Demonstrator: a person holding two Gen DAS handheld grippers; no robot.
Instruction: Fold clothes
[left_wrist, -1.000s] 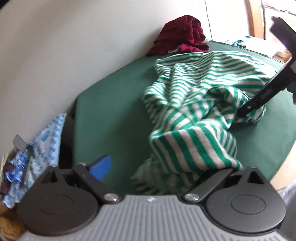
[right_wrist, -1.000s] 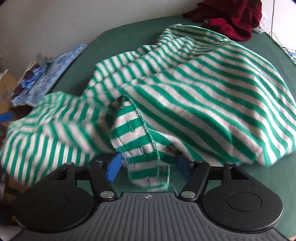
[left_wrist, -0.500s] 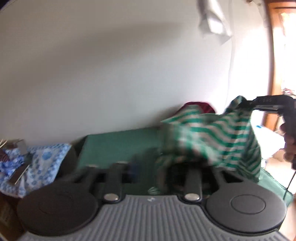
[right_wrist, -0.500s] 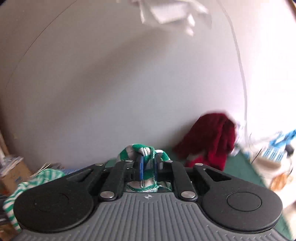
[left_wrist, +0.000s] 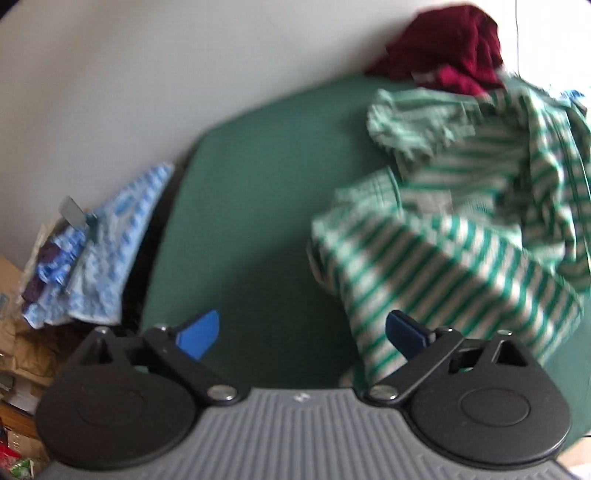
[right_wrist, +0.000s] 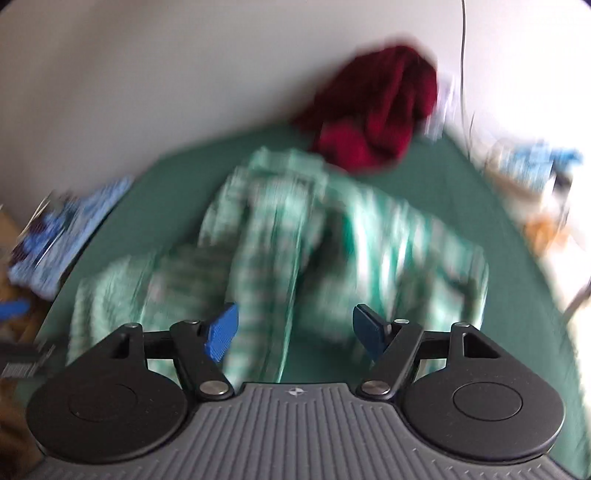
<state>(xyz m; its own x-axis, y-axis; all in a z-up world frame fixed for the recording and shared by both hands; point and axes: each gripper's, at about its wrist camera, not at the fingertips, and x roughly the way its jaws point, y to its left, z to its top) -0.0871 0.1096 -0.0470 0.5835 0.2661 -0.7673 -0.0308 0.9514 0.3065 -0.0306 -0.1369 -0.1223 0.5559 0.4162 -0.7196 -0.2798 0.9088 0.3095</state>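
A green-and-white striped garment (left_wrist: 461, 236) lies crumpled on the green table (left_wrist: 251, 206), on its right half; it also shows blurred in the right wrist view (right_wrist: 295, 240). My left gripper (left_wrist: 301, 332) is open and empty above the table's near edge, its right finger beside the garment's near corner. My right gripper (right_wrist: 295, 330) is open and empty just above the garment's near side. Both views are motion-blurred.
A dark red garment (left_wrist: 443, 48) is heaped at the table's far edge against the white wall, also in the right wrist view (right_wrist: 373, 110). A blue patterned cloth (left_wrist: 107, 243) and clutter lie left of the table. More clutter (right_wrist: 535, 177) sits to the right.
Both grippers had lifted the striped garment into the air. Now both have opened and let it go, and it lies crumpled on the table.
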